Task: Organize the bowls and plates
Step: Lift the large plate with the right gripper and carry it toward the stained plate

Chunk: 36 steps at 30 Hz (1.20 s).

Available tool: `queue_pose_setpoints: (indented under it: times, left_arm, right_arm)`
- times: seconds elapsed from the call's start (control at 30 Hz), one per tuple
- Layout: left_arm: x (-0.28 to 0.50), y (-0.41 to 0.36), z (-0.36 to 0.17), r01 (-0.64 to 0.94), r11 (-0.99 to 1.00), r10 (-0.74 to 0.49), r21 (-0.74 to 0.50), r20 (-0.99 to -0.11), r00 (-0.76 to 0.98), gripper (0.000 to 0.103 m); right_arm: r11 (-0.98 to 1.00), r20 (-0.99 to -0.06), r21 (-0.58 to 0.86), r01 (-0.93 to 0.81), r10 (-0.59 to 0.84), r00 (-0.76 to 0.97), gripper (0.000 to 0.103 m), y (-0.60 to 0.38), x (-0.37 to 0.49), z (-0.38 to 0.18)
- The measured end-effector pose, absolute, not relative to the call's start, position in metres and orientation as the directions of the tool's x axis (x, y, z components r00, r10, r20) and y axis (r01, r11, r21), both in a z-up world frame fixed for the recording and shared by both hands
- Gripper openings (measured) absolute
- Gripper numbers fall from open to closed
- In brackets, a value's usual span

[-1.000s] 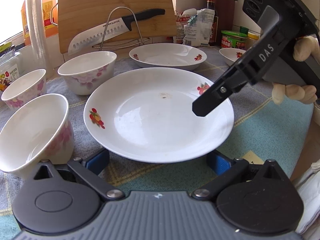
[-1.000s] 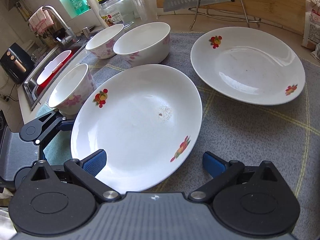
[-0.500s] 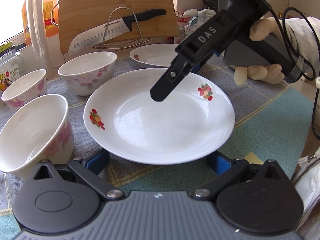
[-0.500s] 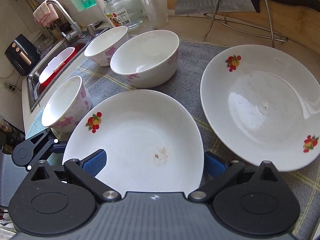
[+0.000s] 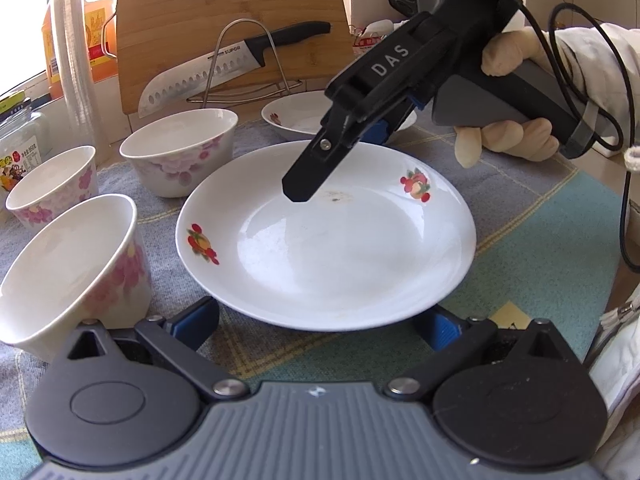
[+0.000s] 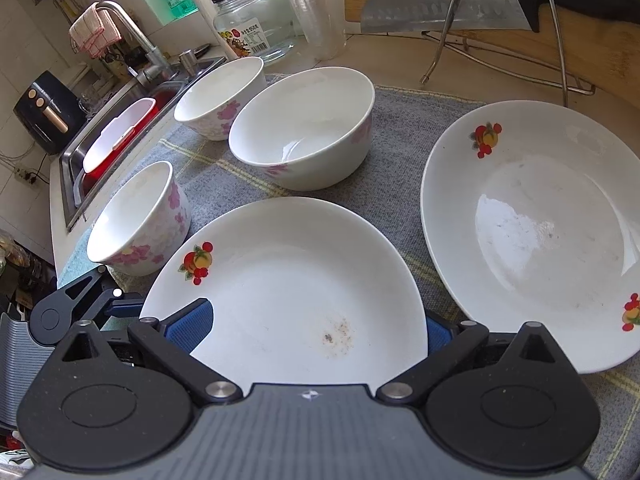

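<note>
Risks, left to right in the left wrist view. The near bowl [image 5: 70, 268] sits tilted just left of the left hand-held gripper [image 5: 324, 320]. That gripper is spread wide, one blue pad on each side of the near plate [image 5: 326, 232], gripping nothing. A careless sweep left would likely knock that bowl over toward the sink [image 6: 120, 136] edge.

The right hand-held gripper [image 6: 316, 326], also spread and holding nothing, has its fingers hanging over the far side of the same plate. Whether a fingertip touches the glaze, I cannot tell. Two grippers on one plate could collide or tip it. A shallow pinch on a slick, curved rim may slip, and the plate would drop onto the cloth mat [image 5: 540, 240]. Dark crumbs mark the plate's middle, so stacking it may soil another dish.

The far plate [image 6: 532, 232] lies well apart on the right; carrying the near plate over it risks a chip if it is set down hard.

Behind, a knife [image 5: 232, 68] rests on a wire rack [image 5: 256, 60] against a cutting board [image 5: 224, 12]; a high lift could bump the rack.

Count:
- Plates: two, both with fruit print.
- Bowls: three, pink-flowered; the near bowl, a small bowl [image 5: 52, 188] at far left, a wide bowl [image 5: 180, 148] beyond the plate.
- Hand-held grippers: two.
- Knife: one.
- Glass jar [image 6: 256, 28]: one.

All dishes stand on the mat on the bench, none stacked.
</note>
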<state>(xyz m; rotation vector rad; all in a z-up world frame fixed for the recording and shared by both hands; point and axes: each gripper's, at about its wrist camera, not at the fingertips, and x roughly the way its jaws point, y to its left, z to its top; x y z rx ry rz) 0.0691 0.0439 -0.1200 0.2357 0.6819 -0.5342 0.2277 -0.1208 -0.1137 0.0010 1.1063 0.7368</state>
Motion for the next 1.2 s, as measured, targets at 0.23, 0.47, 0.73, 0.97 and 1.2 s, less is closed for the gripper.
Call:
queue_pose_setpoints:
  times: [0.23,0.47,0.73,0.97,1.2]
  left_arm:
    - [0.0672,0.0407,-0.1188,0.557,0.828,-0.399,0.056,-0.640,0.656,0.102]
    - [0.0673,0.0398,-0.1199,0.552,0.832,-0.396,0.056,-0.637,0.661,0.102]
    - [0.0667,0.0410,-0.1203,0.565,0.823,-0.400,0.064,-0.640,0.656,0.102]
    - [0.0665,0.0403,-0.1202,0.575,0.815,-0.406,0.074,-0.634,0.658,0.102]
    - [0.0647,0.0395,-0.1210,0.570,0.818,-0.399,0.081,-0.633,0.663,0.103]
  right_arm:
    - [0.771,-0.810,0.363,-0.523,0.538,0.232,0.103,-0.1198,0.2299,-0.1128]
    - [0.777,-0.813,0.354,-0.520,0.531,0.241,0.103,-0.1175,0.2318,-0.1125]
    - [0.768,-0.826,0.351,-0.535,0.524,0.210,0.103,-0.1202,0.2245,-0.1088]
    - [0.776,-0.811,0.362,-0.516,0.536,0.236,0.103,-0.1235,0.2286,-0.1115]
    - [0.775,-0.807,0.354,-0.525,0.536,0.247,0.103,-0.1175,0.2310,-0.1119]
